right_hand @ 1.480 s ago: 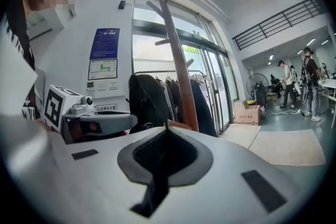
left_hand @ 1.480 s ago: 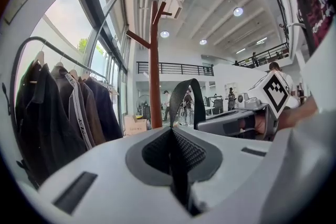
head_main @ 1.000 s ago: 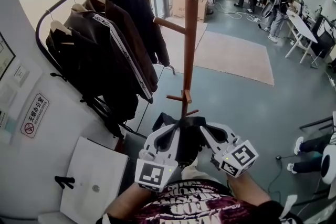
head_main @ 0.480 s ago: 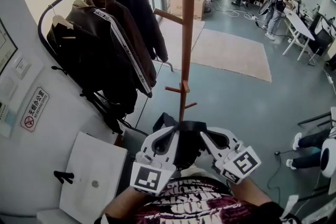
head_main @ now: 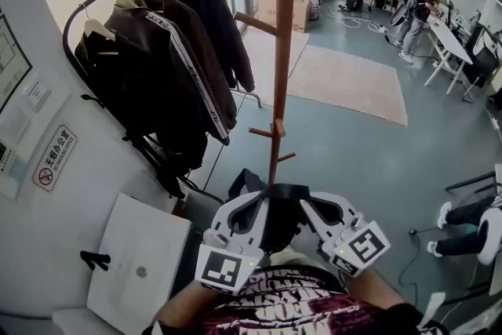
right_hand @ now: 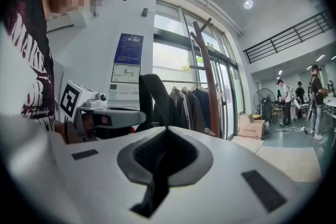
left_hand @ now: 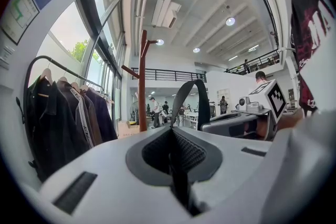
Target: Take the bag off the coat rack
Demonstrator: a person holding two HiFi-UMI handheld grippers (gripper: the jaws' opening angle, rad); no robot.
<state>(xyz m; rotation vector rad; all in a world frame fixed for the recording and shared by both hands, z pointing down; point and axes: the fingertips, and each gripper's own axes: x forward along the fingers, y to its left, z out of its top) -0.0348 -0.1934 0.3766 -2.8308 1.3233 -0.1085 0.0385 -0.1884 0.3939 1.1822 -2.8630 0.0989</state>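
Observation:
A black bag (head_main: 280,220) hangs close to my body, below the lowest pegs of the wooden coat rack (head_main: 281,51). Both grippers hold it by its straps. My left gripper (head_main: 262,202) is shut on a black strap (left_hand: 195,96); the strap loops up free in the air, to the right of the rack pole (left_hand: 142,81). My right gripper (head_main: 303,204) is shut on the other strap (right_hand: 151,97), with the rack pole (right_hand: 209,76) beyond it. Each gripper shows in the other's view: the right gripper (left_hand: 239,123) and the left gripper (right_hand: 107,117). The bag's lower part is hidden behind the grippers.
A curved clothes rail with several dark jackets (head_main: 161,67) stands at the left. A white panel (head_main: 137,263) lies by the wall below it. A beige rug (head_main: 345,78) and a cardboard box (head_main: 271,4) lie beyond the rack; people (head_main: 416,8) stand by desks far back.
Both grippers and the bag have shifted slightly lower and nearer my body. Their grip on the straps is the same.

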